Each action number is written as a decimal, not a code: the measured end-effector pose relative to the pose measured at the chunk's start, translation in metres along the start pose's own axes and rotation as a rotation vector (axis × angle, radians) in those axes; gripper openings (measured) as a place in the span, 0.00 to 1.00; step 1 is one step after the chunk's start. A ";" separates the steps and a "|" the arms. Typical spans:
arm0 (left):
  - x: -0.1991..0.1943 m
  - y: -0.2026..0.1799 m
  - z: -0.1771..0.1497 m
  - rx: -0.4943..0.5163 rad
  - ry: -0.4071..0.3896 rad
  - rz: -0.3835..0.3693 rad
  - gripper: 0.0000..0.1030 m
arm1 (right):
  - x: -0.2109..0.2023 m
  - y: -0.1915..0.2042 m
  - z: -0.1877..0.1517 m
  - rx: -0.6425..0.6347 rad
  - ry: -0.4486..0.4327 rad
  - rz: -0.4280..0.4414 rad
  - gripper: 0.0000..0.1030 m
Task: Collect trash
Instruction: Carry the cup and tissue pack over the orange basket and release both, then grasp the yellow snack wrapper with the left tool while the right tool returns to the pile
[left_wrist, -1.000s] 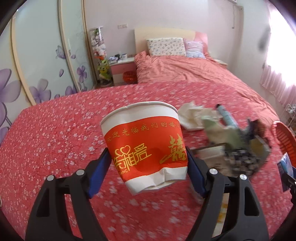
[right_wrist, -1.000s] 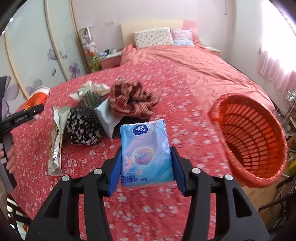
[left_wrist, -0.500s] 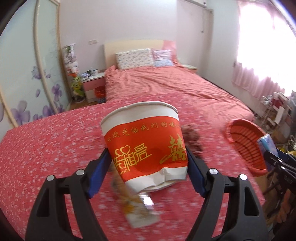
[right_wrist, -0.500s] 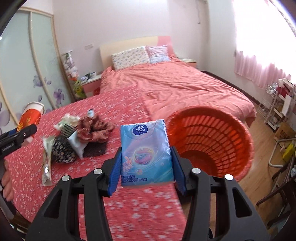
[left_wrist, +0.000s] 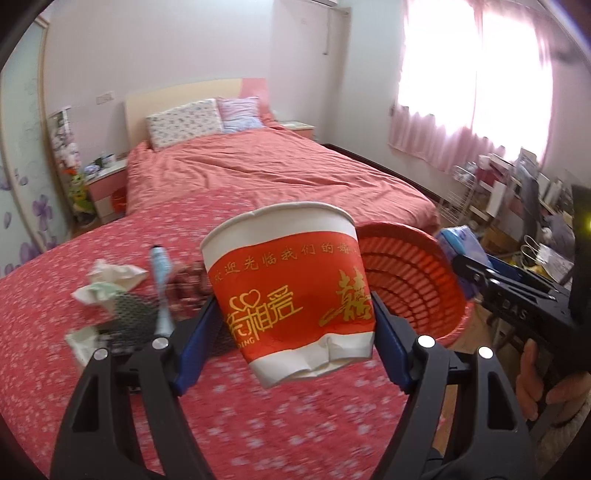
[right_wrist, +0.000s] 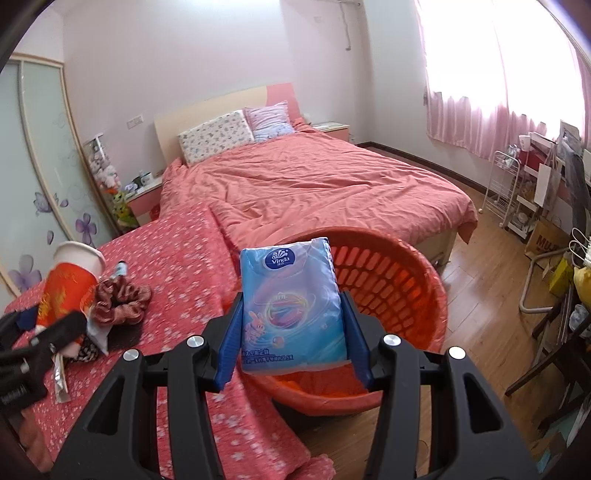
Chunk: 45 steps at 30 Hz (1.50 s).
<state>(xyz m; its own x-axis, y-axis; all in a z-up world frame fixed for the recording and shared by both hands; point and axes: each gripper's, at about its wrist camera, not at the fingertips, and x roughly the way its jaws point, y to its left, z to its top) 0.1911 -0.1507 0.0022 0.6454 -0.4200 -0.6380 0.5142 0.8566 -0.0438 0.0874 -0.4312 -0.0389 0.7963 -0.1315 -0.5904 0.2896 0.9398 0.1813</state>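
Observation:
My left gripper (left_wrist: 291, 343) is shut on a red and white paper cup (left_wrist: 291, 291), dented at its base, held above the flowered red cover (left_wrist: 258, 417). Just right of the cup stands the orange basket (left_wrist: 410, 280). In the right wrist view my right gripper (right_wrist: 291, 350) is shut on a blue tissue pack (right_wrist: 290, 302) over the near rim of the orange basket (right_wrist: 391, 284). The cup (right_wrist: 70, 280) and left gripper appear at that view's left edge. Crumpled tissue (left_wrist: 110, 277), a blue tube (left_wrist: 160, 280) and a dark mesh piece (left_wrist: 133, 314) lie on the cover.
A red patterned scrunchie (right_wrist: 118, 299) and a foil wrapper (right_wrist: 61, 376) lie on the cover. Behind is a bed (right_wrist: 314, 184) with pillows. A wooden floor (right_wrist: 476, 266), a white wire rack (right_wrist: 506, 188) and a chair with clutter (right_wrist: 554, 317) are to the right.
Both grippers swung right with their loads. The basket now sits beside the cup and under the tissue pack; the trash pile has slid to the left of both views.

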 end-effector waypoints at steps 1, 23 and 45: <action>0.006 -0.007 0.001 0.004 0.005 -0.012 0.73 | 0.002 -0.002 0.001 0.003 0.001 -0.001 0.49; 0.126 -0.081 0.021 0.059 0.136 -0.068 0.82 | 0.041 -0.066 0.032 0.158 -0.008 0.043 0.64; -0.004 0.054 -0.047 -0.077 0.045 0.224 0.83 | 0.008 0.028 -0.004 -0.033 0.027 0.066 0.67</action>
<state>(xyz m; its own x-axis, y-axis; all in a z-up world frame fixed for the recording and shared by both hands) 0.1895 -0.0888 -0.0331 0.7120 -0.2045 -0.6718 0.3154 0.9479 0.0458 0.0992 -0.4048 -0.0419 0.7985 -0.0613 -0.5988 0.2195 0.9560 0.1948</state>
